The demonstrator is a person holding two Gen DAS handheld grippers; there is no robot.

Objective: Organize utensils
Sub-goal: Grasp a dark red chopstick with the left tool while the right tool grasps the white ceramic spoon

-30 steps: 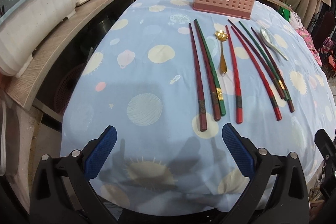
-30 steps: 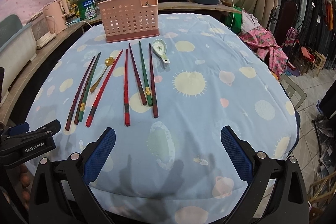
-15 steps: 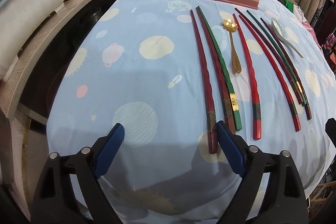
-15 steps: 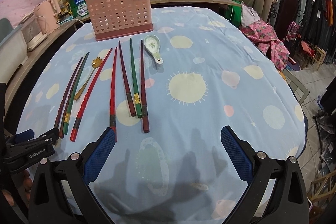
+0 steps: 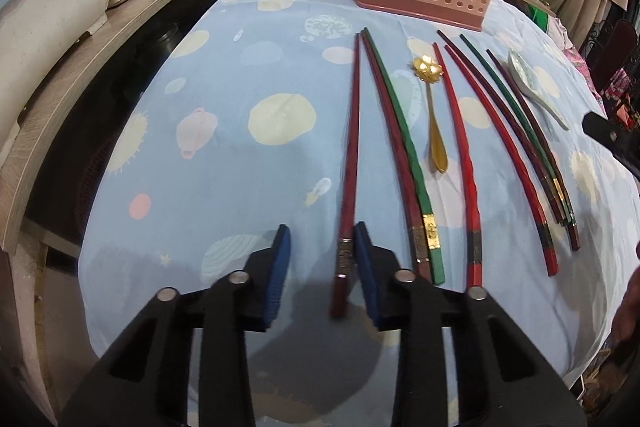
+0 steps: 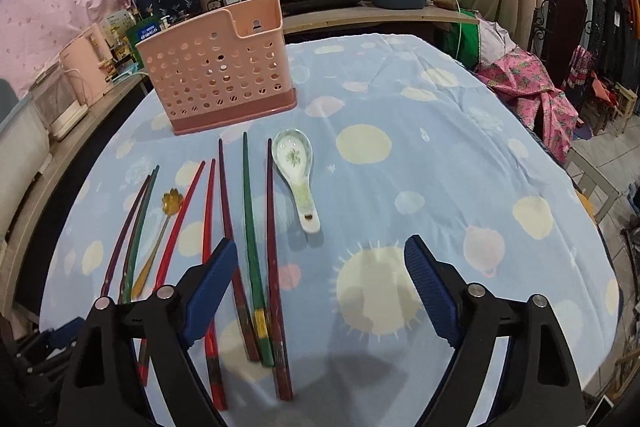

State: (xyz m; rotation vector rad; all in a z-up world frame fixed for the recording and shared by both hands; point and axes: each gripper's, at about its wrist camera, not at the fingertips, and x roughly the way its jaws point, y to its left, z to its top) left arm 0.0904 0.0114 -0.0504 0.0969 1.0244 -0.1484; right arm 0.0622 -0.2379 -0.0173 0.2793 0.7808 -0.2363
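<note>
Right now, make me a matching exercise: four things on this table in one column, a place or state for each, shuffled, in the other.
Things:
1. pink basket
2. gold spoon
3. white ceramic spoon
4. dark red chopstick

Places or states:
A. lies between chopsticks, flower-shaped bowl toward the basket
B. far end of the table, upright
C. its near end between the closing jaws of the left gripper
D. lies at the end of the row on the right gripper's side

Pairs: 1-B, 2-A, 3-D, 4-C
</note>
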